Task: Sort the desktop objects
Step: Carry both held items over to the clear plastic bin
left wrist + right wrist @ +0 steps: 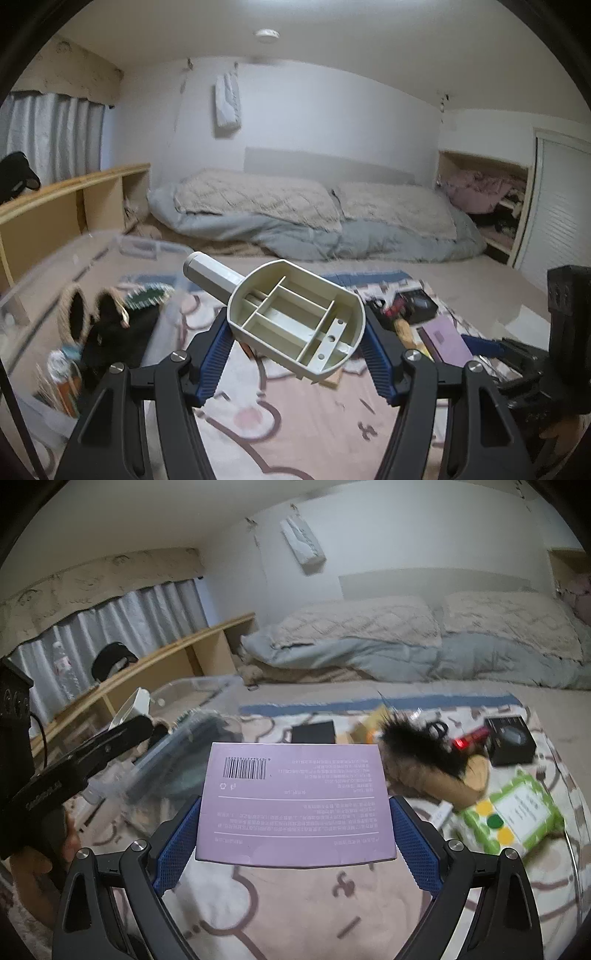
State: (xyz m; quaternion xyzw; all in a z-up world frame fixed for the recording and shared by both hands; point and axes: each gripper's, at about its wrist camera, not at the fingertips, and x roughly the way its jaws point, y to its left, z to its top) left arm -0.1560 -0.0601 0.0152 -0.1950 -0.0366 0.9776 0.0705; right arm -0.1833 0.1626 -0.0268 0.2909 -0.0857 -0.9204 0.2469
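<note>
Cream tool (295,321) clamped in left gripper (297,343), purple box (295,805) in right gripper (295,834)

Background: bedroom furnishings behind the work area.
Grey duvet (303,232) with two beige pillows (354,622) lies against the white wall; wooden shelf unit (66,206) stands below grey curtains (55,129); ceiling lamp (266,34) overhead.

Pretty dim, flat light in here, mostly off the ceiling lamp (266,34), so shadows stay soft. Both fisheye views bend hard toward dark corners, and the clutter on the blanket (295,904) looks smeared with motion blur.
</note>
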